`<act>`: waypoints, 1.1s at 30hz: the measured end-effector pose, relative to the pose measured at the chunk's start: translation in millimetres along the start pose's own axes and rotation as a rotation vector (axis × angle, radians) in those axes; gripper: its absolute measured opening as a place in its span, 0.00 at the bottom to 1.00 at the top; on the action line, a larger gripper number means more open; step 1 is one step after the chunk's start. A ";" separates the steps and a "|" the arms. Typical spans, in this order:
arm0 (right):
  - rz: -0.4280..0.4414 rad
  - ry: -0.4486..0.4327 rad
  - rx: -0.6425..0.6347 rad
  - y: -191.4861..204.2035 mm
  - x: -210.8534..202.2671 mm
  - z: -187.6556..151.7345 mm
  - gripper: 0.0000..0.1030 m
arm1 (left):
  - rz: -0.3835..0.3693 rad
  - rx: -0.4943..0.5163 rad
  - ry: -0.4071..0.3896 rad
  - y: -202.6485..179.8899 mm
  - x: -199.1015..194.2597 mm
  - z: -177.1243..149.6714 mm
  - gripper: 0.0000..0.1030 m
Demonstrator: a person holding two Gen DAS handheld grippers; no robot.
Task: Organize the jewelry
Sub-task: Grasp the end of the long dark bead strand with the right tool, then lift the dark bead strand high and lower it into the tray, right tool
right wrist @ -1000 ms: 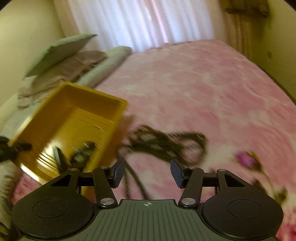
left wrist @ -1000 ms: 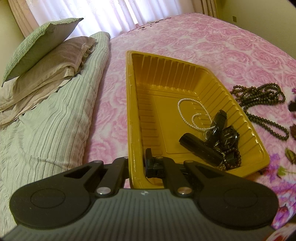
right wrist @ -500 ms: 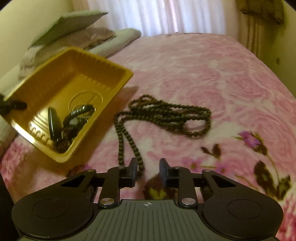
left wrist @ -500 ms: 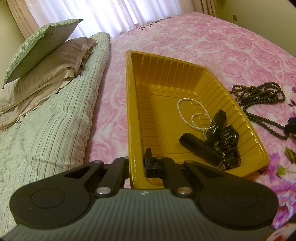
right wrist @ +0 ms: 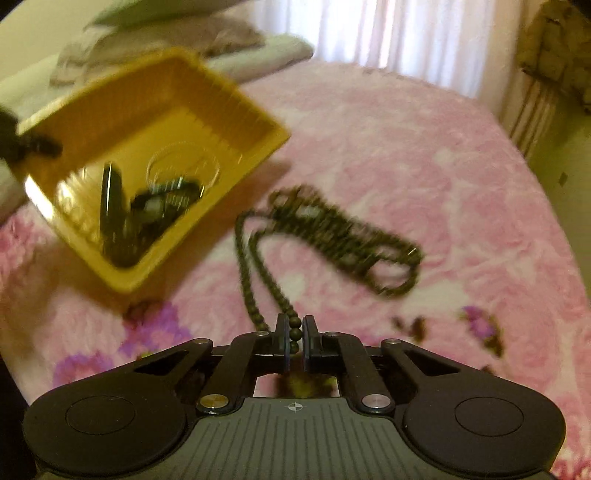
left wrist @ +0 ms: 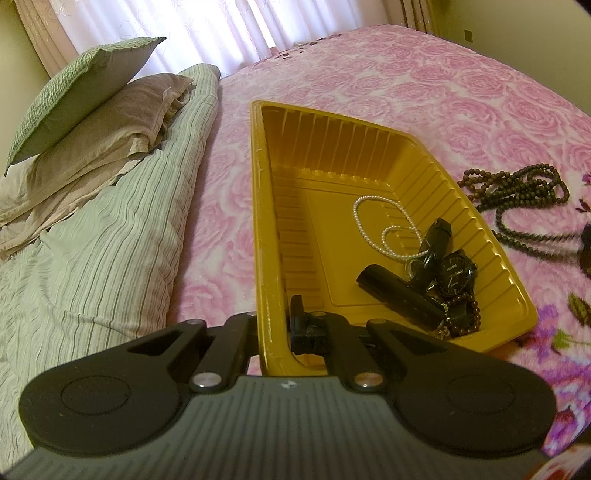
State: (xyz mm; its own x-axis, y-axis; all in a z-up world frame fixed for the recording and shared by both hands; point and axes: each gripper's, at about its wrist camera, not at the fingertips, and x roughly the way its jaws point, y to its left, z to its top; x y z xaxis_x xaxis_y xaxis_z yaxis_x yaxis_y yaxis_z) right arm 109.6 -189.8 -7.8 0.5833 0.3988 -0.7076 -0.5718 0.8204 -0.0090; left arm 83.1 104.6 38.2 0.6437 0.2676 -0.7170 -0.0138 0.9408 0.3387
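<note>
A yellow plastic tray (left wrist: 266, 206) lies on the pink bed. My left gripper (left wrist: 275, 325) is shut on the tray's near left rim. Inside lie a white pearl necklace (left wrist: 373, 221), a black watch (left wrist: 456, 273) and other dark pieces. The tray also shows in the right wrist view (right wrist: 255, 122), blurred. A long dark bead necklace (right wrist: 332, 229) lies on the bedspread right of the tray; it also shows in the left wrist view (left wrist: 517, 192). My right gripper (right wrist: 294, 332) is shut on the near end of this bead strand.
The pink rose-patterned bedspread (left wrist: 424, 85) covers the bed. A striped green duvet (left wrist: 92, 240) and stacked pillows (left wrist: 81, 99) lie left of the tray. Curtains (right wrist: 388, 26) hang behind the bed.
My right gripper has moved down to the bead necklace and its jaws have closed on the near end of the strand. My left gripper still holds the tray rim, unmoved.
</note>
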 end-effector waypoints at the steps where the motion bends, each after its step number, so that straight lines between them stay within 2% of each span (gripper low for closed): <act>1: -0.010 -0.024 0.001 -4.1 -9.4 5.8 0.06 | 0.000 0.001 0.000 0.0 0.0 -0.1 0.03; 9: -0.122 -0.255 -0.070 -29.8 -96.6 66.4 0.06 | 0.001 0.001 -0.001 -0.8 0.2 -0.3 0.03; 18: -0.261 -0.470 -0.185 -38.5 -164.5 131.7 0.06 | 0.002 0.004 -0.002 -1.1 -0.7 -0.1 0.03; 27: -0.327 -0.599 -0.291 -27.5 -198.5 175.8 0.06 | 0.004 0.007 -0.003 -1.2 -1.5 0.6 0.03; 33: -0.333 -0.636 -0.349 -23.2 -204.8 196.1 0.06 | 0.003 0.007 -0.002 -1.3 -1.2 0.6 0.03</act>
State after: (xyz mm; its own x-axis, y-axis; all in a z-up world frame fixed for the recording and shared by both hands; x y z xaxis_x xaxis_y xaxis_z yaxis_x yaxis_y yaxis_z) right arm 116.5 -210.2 275.9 0.9123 0.3992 -0.0910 -0.3960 0.8038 -0.4440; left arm 82.8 102.9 39.1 0.6456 0.2701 -0.7143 -0.0105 0.9384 0.3453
